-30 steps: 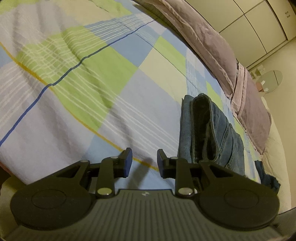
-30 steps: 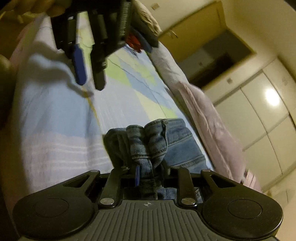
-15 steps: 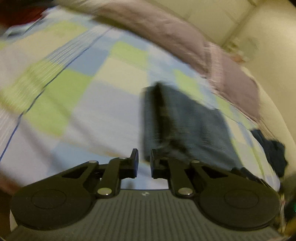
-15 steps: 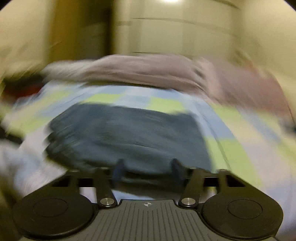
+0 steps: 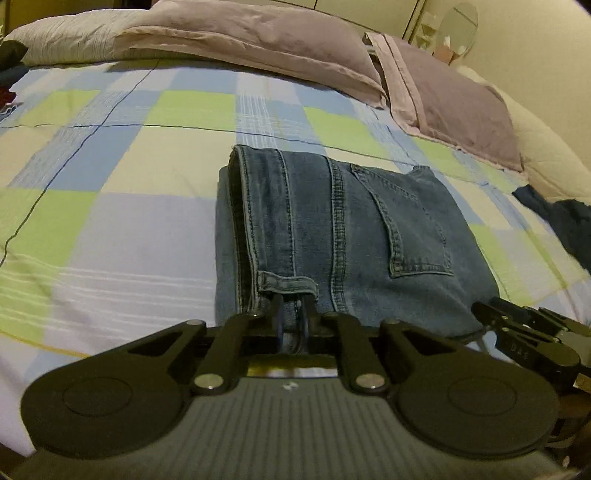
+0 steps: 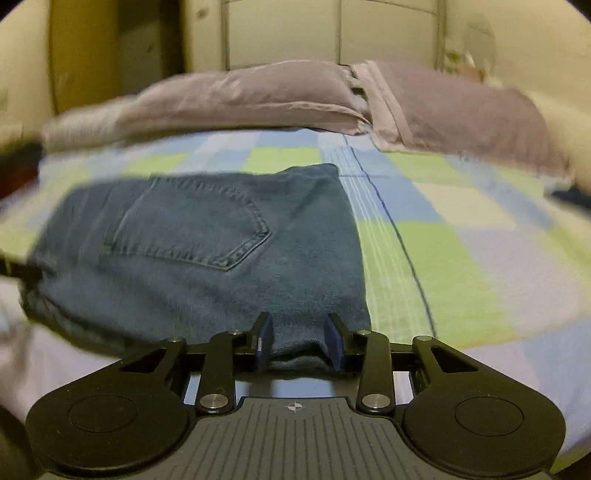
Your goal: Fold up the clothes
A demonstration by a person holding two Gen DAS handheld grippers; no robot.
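Note:
Folded blue jeans (image 5: 343,236) lie flat on the checked bedspread (image 5: 110,221), back pocket up. My left gripper (image 5: 293,314) is shut on the jeans' near edge, under a belt loop at the waistband. The jeans also show in the right wrist view (image 6: 207,251). My right gripper (image 6: 298,339) is open, its fingers straddling the jeans' near edge; it also appears at the right in the left wrist view (image 5: 517,325).
Purple pillows (image 5: 280,48) lie along the head of the bed. A dark blue garment (image 5: 561,218) lies at the right edge. Dark clothes (image 5: 9,70) sit at the far left. Wardrobe doors (image 6: 332,33) stand behind the bed.
Both grippers swung round to face the headboard. My right gripper let go of the bunched denim and opened. My left gripper closed on the jeans' near edge. The jeans now lie flat.

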